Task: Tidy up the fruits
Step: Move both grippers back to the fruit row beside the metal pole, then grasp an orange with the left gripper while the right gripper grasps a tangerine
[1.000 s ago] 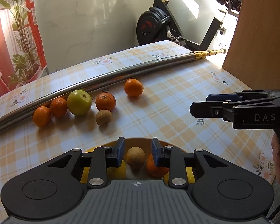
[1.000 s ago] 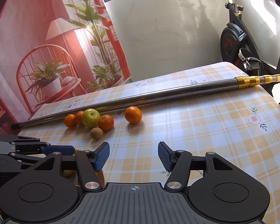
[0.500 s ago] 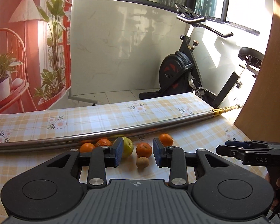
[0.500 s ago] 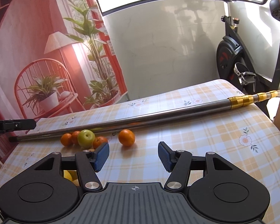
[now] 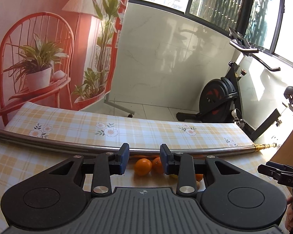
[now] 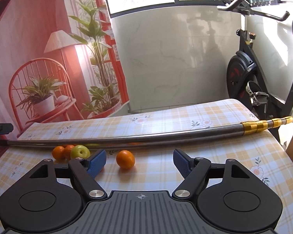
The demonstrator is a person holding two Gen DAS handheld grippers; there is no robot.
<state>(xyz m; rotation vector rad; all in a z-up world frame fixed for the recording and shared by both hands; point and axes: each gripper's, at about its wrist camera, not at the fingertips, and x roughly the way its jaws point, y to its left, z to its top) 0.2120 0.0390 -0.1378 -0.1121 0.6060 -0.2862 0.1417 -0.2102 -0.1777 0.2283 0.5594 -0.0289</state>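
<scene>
My left gripper (image 5: pixel 144 160) is open and holds nothing; it hangs above the checked table (image 5: pixel 72 125). Beyond its fingers two oranges (image 5: pixel 143 167) lie just in front of a long steel pole (image 5: pixel 68 144); more fruit is mostly hidden behind the right finger. My right gripper (image 6: pixel 140 162) is wide open and holds nothing. Past it a lone orange (image 6: pixel 125 159) rests on the cloth. To its left sit a green apple (image 6: pixel 80 151) and two oranges (image 6: pixel 58 152) against the pole (image 6: pixel 166 135).
The right gripper's tip (image 5: pixel 279 174) shows at the right edge of the left wrist view, with part of a hand below it. An exercise bike (image 6: pixel 244 74) stands beyond the table's far right corner. A printed backdrop (image 6: pixel 39 58) hangs at the left.
My left gripper has lifted and tilted up, away from the plate with the kiwi, which is out of view now. The right gripper has also risen a little; its jaws stay wide.
</scene>
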